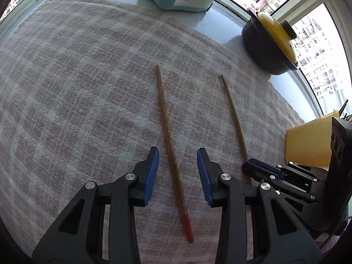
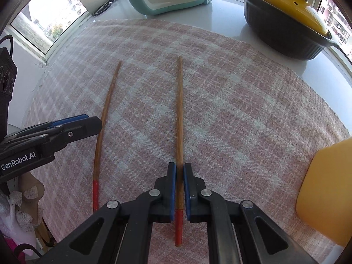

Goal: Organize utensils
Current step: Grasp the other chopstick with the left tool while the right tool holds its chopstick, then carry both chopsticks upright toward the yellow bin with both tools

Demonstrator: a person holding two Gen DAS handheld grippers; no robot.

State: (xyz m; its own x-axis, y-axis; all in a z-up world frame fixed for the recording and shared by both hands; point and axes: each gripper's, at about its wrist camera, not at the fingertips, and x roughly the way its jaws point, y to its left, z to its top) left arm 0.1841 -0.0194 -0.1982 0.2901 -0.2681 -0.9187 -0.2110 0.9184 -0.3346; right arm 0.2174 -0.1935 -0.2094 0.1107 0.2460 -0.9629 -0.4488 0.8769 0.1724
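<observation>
Sunlit windows ring a pale surface (image 2: 222, 22) spread with a pink checked cloth (image 2: 220, 114), where two red-tipped chopsticks lie side by side. Left tongs (image 1: 177, 154) stand spread astride the left chopstick (image 1: 169, 145) without touching it (a black pot (image 2: 283, 30) with yellow lid sits behind). Right tongs (image 2: 179, 167) are pinching the right chopstick (image 2: 179, 118) near its red end.

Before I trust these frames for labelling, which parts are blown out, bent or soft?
Left wrist view: windows overexposed, the right chopstick bowed by fisheye, dark corners. Right wrist view: glare on the casserole's yellow lid, the left chopstick curves strongly near the edge, the checked cloth stays sharp.
</observation>
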